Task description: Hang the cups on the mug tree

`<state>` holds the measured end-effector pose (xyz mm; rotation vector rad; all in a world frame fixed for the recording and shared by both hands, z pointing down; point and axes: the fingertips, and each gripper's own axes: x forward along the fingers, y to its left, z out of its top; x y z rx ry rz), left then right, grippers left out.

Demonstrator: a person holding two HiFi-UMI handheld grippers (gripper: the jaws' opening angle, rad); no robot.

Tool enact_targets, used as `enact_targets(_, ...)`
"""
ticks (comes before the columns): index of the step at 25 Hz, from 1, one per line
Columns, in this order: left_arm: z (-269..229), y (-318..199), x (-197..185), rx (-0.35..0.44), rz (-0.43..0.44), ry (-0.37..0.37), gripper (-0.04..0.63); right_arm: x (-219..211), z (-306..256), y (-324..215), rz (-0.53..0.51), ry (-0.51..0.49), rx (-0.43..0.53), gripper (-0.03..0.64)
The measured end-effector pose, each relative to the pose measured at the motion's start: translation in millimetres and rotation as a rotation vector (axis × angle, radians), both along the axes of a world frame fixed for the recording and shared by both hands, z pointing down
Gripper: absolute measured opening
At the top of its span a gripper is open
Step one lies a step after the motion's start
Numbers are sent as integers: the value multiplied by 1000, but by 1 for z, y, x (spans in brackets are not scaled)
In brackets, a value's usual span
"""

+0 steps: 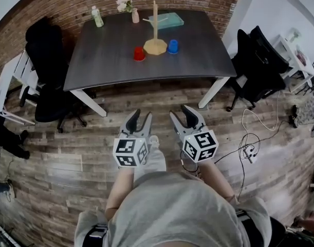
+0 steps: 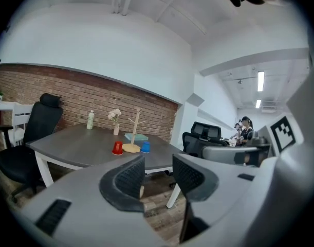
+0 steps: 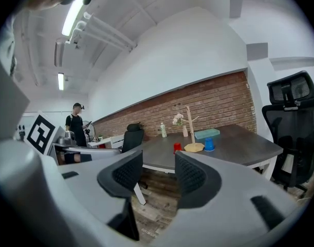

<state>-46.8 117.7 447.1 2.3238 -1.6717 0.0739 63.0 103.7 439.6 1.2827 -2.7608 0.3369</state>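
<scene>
A wooden mug tree (image 1: pixel 155 39) stands on the dark table (image 1: pixel 110 60), with a red cup (image 1: pixel 139 53) upside down at its left and a blue cup (image 1: pixel 172 46) upside down at its right. The same tree (image 2: pixel 132 138), red cup (image 2: pixel 117 147) and blue cup (image 2: pixel 145 147) show far off in the left gripper view, and the tree (image 3: pixel 192 138) with both cups in the right gripper view. My left gripper (image 1: pixel 140 120) and right gripper (image 1: pixel 183 113) hover over the floor well short of the table, both open and empty.
A green bottle (image 1: pixel 97 16), a vase of flowers (image 1: pixel 130 6) and a teal book (image 1: pixel 167 20) stand at the table's far side. Black office chairs flank it at left (image 1: pixel 46 76) and right (image 1: pixel 257 66). Cables (image 1: pixel 249 151) lie on the wooden floor. A person (image 3: pixel 75 125) stands far off.
</scene>
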Motion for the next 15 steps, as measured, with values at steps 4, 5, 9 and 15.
enact_targets(4,-5,-42,-16,2,-10,-11,161,-11,-8,-46,4,3,6,208)
enact_targets(5,-7,-53,-20,1,-12,-12,161,-14,-11,-58,4,6,8,214)
enact_targets(9,-12,-96,-36,-5,-9,-3,161,-26,-21,-101,16,5,16,227)
enact_targets(15,-16,-160,-53,-5,4,-9,161,-42,-26,-159,28,6,19,235)
